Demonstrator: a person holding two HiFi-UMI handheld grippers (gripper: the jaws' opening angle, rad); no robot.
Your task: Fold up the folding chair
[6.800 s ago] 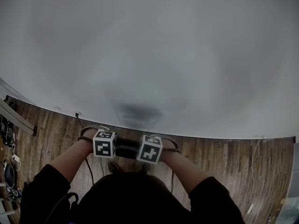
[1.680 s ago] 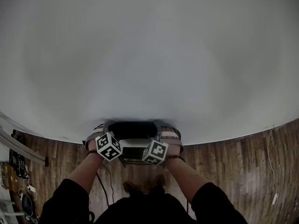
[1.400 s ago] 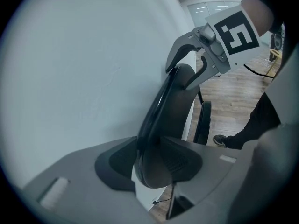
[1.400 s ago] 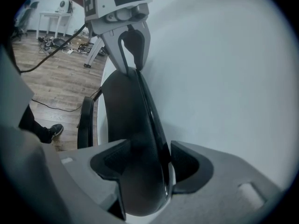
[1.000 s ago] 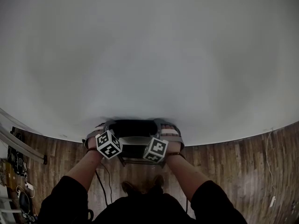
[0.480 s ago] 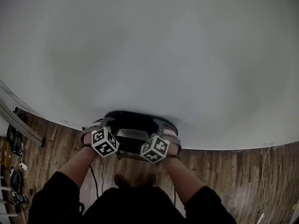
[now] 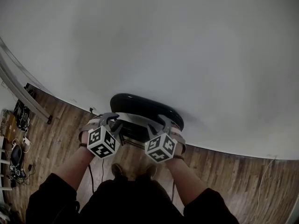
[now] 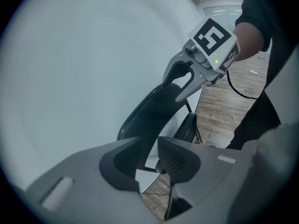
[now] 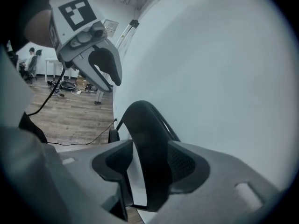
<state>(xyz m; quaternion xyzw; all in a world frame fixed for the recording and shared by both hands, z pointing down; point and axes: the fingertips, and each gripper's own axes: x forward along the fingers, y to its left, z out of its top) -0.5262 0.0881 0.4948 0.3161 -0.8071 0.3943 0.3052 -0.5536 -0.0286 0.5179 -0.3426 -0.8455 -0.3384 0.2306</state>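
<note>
Backrest [image 7: 142, 106] of the folding chair [image 7: 134, 132] runs crosswise by the white wall [image 7: 187, 41], left gripper [image 7: 111, 121] fingers clamped on its left end, right gripper [image 7: 159, 124] fingers, just tightened, clamped on its right.

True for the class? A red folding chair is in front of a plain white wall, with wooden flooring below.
No: the folding chair is black, not red, as the head view shows. It is in front of the plain white wall, with wooden flooring below.
</note>
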